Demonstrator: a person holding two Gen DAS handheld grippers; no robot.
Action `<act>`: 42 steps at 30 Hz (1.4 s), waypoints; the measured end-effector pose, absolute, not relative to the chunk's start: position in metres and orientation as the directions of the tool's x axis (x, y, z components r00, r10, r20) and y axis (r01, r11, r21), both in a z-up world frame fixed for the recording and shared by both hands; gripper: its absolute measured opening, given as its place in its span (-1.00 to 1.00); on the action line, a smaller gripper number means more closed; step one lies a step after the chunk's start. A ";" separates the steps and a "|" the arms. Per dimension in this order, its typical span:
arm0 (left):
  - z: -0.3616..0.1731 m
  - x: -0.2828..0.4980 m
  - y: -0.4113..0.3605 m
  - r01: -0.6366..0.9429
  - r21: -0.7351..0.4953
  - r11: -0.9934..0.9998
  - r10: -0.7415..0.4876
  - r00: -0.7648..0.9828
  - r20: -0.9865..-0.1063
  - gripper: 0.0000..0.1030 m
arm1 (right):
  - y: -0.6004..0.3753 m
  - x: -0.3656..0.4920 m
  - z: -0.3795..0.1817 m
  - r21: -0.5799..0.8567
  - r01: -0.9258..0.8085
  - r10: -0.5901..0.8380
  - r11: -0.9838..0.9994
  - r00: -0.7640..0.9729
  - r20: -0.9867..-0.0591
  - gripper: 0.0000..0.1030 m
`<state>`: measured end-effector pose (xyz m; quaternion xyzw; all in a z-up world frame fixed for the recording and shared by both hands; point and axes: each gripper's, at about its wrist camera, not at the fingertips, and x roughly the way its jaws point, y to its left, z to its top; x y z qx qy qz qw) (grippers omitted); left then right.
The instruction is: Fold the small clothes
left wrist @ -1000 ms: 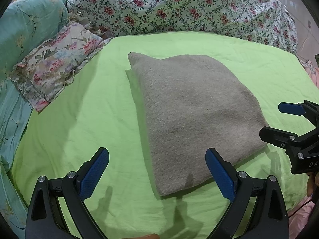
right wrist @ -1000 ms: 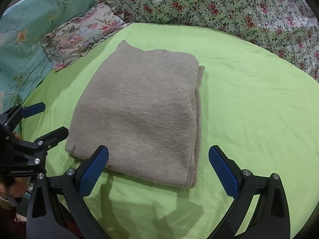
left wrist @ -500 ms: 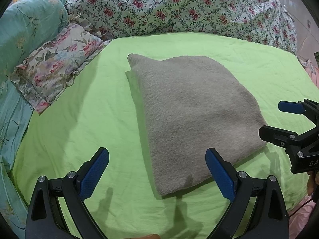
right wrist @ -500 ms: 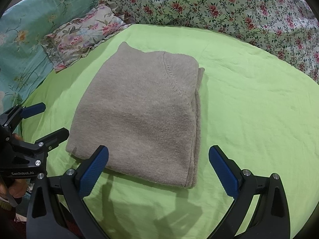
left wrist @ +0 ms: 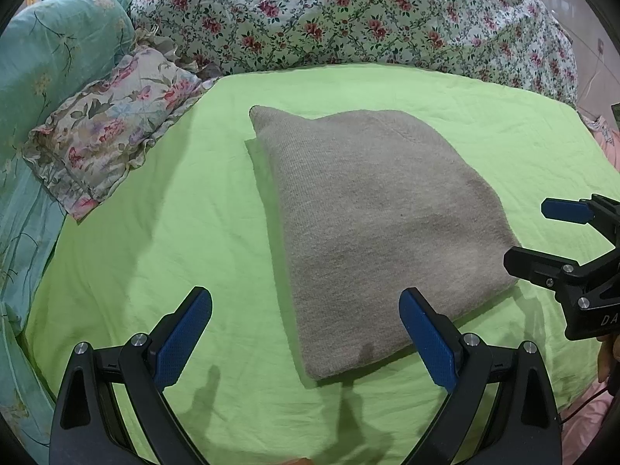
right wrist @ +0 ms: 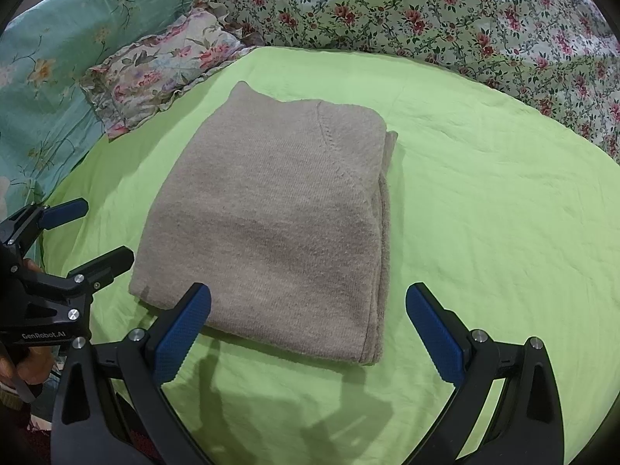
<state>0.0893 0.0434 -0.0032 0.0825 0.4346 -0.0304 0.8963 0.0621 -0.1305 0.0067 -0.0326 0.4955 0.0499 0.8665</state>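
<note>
A folded grey-brown knit garment (left wrist: 379, 224) lies flat at the centre of the green bedsheet (left wrist: 155, 232). The left gripper (left wrist: 306, 321) hovers at the garment's 6 o'clock corner, jaws spread wide and holding nothing. The right gripper (right wrist: 308, 317) hovers over the near edge, jaws likewise released and empty. A floral pillow (right wrist: 162, 73) lies at 10 o'clock of the garment, and a floral quilt (right wrist: 426, 11) at 12 o'clock.

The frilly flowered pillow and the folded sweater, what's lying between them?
Only bare green sheet separates pillow and sweater; both views show it.
</note>
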 end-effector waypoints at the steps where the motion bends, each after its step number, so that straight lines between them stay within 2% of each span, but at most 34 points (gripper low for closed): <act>1: -0.003 0.089 0.043 0.127 0.122 0.984 0.017 0.620 -0.784 0.90 | -0.130 0.062 0.007 -0.008 -0.118 0.053 0.993 0.504 -0.862 0.96; 42: 0.000 0.089 0.042 0.135 0.124 0.983 0.012 0.626 -0.779 0.90 | -0.128 0.063 0.008 -0.009 -0.116 0.052 0.993 0.507 -0.860 0.96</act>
